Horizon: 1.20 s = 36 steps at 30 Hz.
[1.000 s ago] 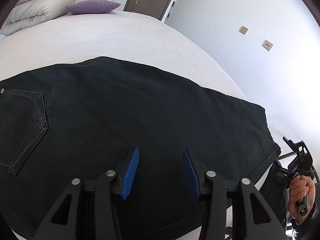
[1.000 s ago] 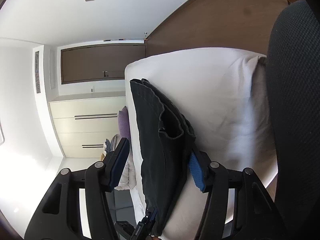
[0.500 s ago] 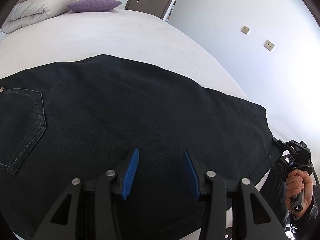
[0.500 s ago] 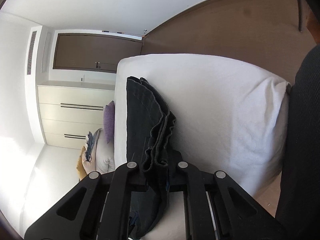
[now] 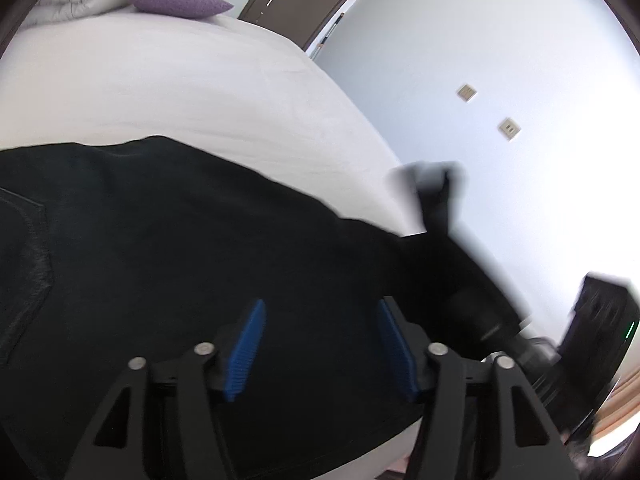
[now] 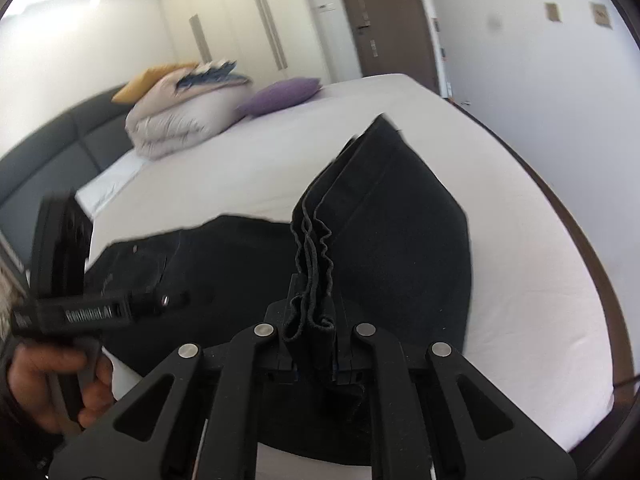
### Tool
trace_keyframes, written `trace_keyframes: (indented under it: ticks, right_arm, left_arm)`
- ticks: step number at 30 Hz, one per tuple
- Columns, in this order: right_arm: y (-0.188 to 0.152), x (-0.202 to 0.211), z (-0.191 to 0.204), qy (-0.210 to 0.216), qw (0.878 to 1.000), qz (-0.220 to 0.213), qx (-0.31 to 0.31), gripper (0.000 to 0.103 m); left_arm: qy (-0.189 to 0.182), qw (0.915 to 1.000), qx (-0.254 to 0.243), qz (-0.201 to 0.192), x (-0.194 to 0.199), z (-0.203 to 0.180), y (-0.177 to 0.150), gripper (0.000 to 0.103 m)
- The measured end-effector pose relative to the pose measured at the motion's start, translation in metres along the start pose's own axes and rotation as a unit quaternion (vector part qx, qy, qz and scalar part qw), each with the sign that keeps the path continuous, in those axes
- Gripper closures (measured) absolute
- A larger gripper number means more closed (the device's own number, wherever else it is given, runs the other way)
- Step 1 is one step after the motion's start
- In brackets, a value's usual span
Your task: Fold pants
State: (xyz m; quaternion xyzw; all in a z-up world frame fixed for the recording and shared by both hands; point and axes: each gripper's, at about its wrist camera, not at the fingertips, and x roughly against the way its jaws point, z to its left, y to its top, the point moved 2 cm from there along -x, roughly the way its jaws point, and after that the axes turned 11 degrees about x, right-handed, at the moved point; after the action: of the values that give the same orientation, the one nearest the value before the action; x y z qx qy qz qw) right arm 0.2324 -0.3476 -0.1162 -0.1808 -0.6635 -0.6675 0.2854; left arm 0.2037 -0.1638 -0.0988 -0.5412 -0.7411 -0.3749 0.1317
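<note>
- Pants (image 6: 400, 240) lie across the bed (image 6: 540, 280), hem lifted for folding over.
- Right gripper (image 6: 312, 344) is clenched on the hem.
- Left gripper (image 5: 320, 344), released, hovers above the pants.

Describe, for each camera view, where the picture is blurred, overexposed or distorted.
Left wrist view: the lifted end of the pants is motion-smeared, the wall at right is blown out to white, and the fisheye bows the bed. Right wrist view: the left gripper is blurred, the hems in the right gripper are sharp.
</note>
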Motion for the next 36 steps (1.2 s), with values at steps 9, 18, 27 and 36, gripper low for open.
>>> trace_keyframes:
  ticks: [9,18,27,36]
  right_arm:
    - [-0.044,-0.024,0.051,0.001,0.997,0.041,0.063,0.094]
    - [-0.042,-0.017,0.076,-0.020,0.992,0.022,0.121,0.094]
    - [-0.033,0.004,0.122,-0.004,0.985,0.012,0.175,0.094]
    - [-0.017,-0.016,0.173,0.062,0.977,0.025,0.201,0.094]
  left_arm:
    - [-0.030,0.9952,0.064,0.068,-0.044,-0.004,0.006,0.024]
    - [-0.023,0.9886,0.090,0.119,-0.069,-0.001,0.010,0.090]
    - [-0.007,0.9931,0.044,0.108,-0.040,0.000,0.028,0.095]
    - [0.049,0.9935,0.015,0.101,-0.003,0.041,0.063,0.095]
